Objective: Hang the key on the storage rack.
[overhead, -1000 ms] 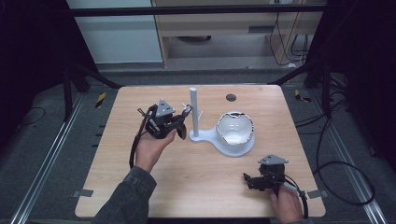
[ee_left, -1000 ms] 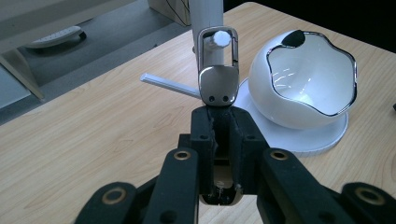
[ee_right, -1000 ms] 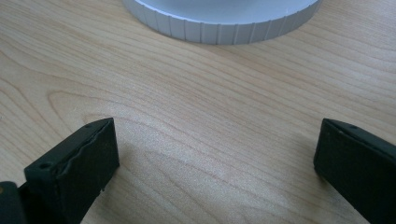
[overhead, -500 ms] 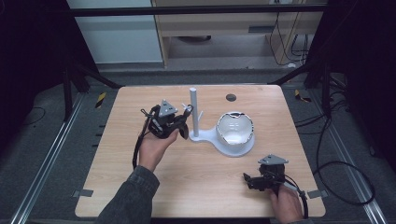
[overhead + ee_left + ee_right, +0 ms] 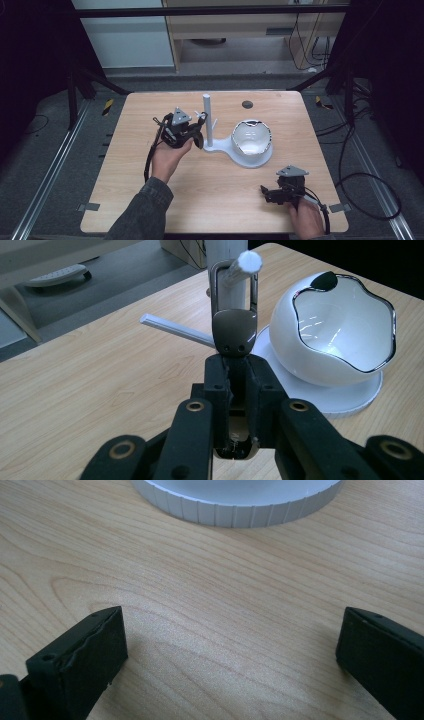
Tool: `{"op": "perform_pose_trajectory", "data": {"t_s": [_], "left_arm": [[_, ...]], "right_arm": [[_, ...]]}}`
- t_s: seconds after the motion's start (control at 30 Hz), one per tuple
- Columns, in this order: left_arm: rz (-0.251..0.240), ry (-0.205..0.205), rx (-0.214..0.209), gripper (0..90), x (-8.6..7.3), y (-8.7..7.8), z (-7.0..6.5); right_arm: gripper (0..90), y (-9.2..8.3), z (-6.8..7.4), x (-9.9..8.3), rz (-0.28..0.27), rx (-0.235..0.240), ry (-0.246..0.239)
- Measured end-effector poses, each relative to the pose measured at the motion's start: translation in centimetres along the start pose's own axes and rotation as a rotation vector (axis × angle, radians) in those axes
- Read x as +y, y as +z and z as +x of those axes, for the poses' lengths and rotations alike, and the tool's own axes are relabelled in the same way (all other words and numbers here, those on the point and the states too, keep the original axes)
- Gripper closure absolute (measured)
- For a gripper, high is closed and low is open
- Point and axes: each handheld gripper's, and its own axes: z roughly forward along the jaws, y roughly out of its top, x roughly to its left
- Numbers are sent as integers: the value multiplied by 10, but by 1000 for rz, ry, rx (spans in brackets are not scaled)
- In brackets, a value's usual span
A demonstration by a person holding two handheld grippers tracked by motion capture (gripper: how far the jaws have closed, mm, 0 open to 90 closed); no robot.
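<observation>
— Left gripper (image 5: pixel 235 365) is up at the white stand (image 5: pixel 235 147), jaws clenched on a dark metal keyring clip (image 5: pixel 234 332). Its loop is already around the tip of a peg (image 5: pixel 243 267) sticking out from the post (image 5: pixel 207 120).

— So the job looks like hanging the clip on that peg. How should it go?

— I'd judge: slide the loop further along the peg towards the post before letting go, keep the clip level with the peg (the loop is narrow, so a tilt could snag it), and let go only once it sits well past the tip.

— Where is all this on the table (image 5: pixel 125 200)?

— The stand sits near the middle, closer to the far edge; a white bowl (image 5: pixel 345 335) with a wavy dark rim rests on its round base, just beside the post.

— And the other one?

— Right gripper (image 5: pixel 272 192) rests near the table's near right corner, jaws spread wide, nothing between them but bare wood, the base's ribbed edge (image 5: pixel 235 510) ahead.
</observation>
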Motion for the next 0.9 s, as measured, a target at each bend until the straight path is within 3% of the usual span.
{"op": "perform_pose_trajectory", "data": {"t_s": [0.9], "left_arm": [[-23,-18,-2,801,-3,16,-3]], "right_arm": [[3,0,0,0,-1,0,-3]]}}
